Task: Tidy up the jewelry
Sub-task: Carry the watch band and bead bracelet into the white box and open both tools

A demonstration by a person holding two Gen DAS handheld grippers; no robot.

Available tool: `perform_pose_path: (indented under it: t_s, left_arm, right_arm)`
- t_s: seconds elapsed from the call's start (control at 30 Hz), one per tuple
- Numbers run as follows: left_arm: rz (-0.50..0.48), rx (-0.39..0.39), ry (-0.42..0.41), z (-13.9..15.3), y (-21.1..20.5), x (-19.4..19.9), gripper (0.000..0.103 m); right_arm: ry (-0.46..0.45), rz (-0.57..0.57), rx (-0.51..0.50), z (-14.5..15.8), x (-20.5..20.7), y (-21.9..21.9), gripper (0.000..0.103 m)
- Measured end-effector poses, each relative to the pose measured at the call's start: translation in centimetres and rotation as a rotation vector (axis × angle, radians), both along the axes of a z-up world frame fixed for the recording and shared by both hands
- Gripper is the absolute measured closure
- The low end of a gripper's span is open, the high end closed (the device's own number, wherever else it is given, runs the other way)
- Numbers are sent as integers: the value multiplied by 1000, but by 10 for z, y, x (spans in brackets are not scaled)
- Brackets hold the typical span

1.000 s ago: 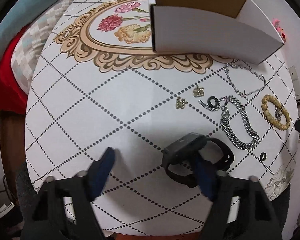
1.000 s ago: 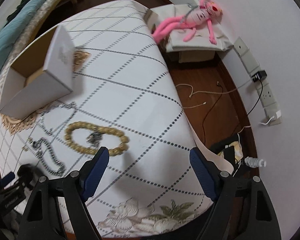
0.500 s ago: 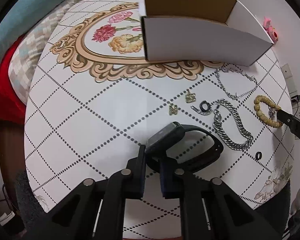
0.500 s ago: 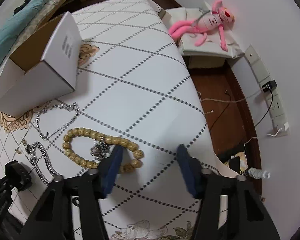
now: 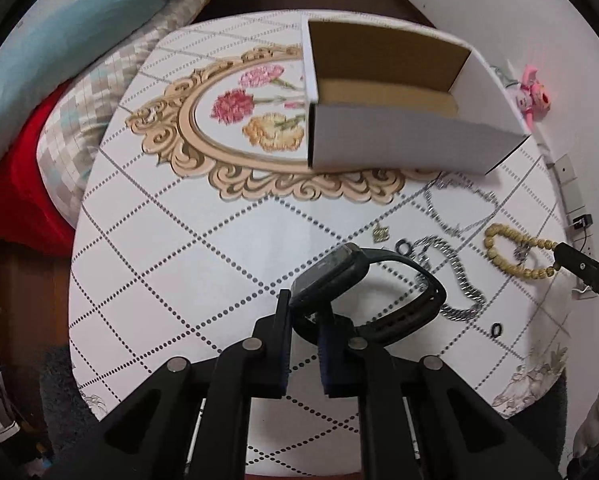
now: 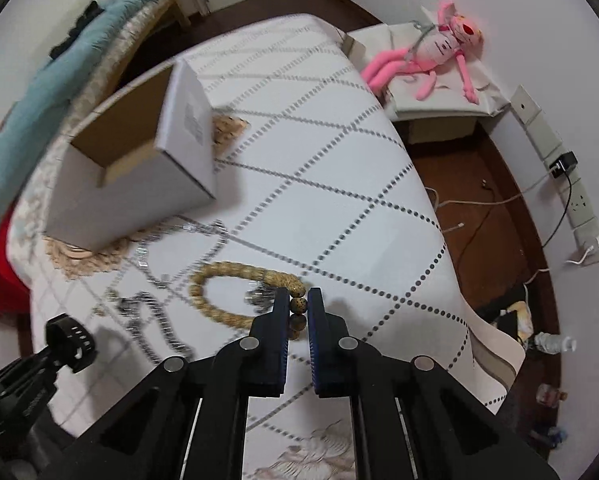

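Jewelry first: left hand-held gripper (image 5: 305, 314) clamps the watch (image 5: 331, 276), right hand-held gripper (image 6: 298, 306) pinches the bead bracelet (image 6: 235, 272); lift both clear, then drop into the box (image 5: 399, 148) ahead.

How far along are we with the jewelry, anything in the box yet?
Nothing visible in the box yet. In hand: left gripper shut on the black watch, right gripper shut on the bead bracelet. Left on the table: chunky chain, thin chain, gold charm, two black rings.

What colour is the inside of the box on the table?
Plain brown cardboard inside the box, white outside; the left wrist view shows it best.
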State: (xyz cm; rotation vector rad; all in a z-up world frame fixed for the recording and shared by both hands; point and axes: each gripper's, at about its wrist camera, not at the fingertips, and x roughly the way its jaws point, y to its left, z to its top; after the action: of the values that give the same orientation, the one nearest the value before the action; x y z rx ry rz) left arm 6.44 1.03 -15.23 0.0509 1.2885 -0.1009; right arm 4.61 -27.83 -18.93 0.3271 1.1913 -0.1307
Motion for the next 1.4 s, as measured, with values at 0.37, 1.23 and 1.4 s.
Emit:
perform_pose_path:
  t_s: [0.37, 1.23, 1.4]
  left_arm:
    - [-11, -62, -103, 53, -32, 17, 95]
    - [-43, -119, -84, 70, -57, 154, 93]
    - [-27, -133, -37, 67, -56, 165, 77]
  right_arm:
    - [-132, 112, 71, 80, 7, 18, 94]
    - [-157, 198, 192, 105, 157, 43, 94]
    - [-126, 215, 226, 96, 176, 48, 94]
